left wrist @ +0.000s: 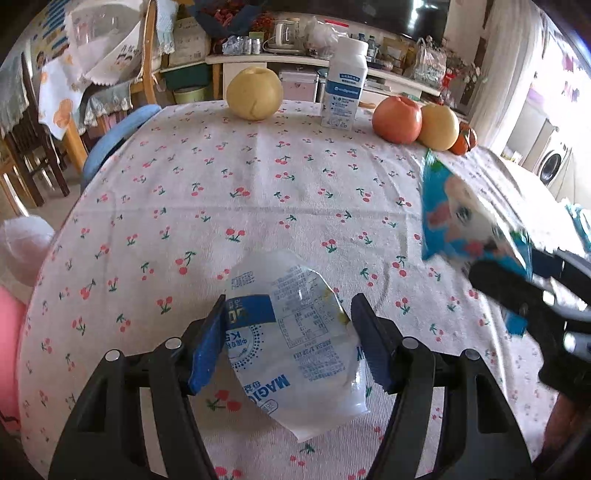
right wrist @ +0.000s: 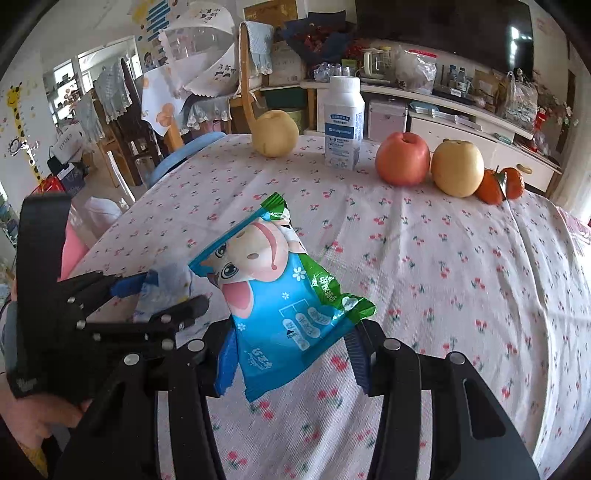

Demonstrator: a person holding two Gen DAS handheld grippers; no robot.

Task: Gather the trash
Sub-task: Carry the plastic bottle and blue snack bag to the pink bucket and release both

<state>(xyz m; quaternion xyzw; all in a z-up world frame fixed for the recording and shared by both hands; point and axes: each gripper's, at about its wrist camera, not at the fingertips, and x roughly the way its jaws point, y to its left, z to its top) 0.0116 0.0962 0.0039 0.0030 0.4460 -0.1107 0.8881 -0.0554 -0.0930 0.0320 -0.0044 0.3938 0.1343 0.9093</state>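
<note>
Table (right wrist: pixel 461 280) w/ white cherry-print cloth fills foreground. Behind it, long white sideboard (right wrist: pixel 476 129) cluttered w/ bottles, bags, boxes; dark TV screen (right wrist: pixel 443 29) above. Wooden chairs (right wrist: pixel 243 92) draped w/ lace-edged cloths at left, blue chair back (left wrist: pixel 118 136) at table edge. Washing machine (left wrist: pixel 554 164) far right. Giraffe height chart (right wrist: pixel 20 122) on left wall. Bright daylight from right.

White tablecloth (left wrist: pixel 258 177) — red cherries; wrapper (right wrist: pixel 288 295) — blue, green.
</note>
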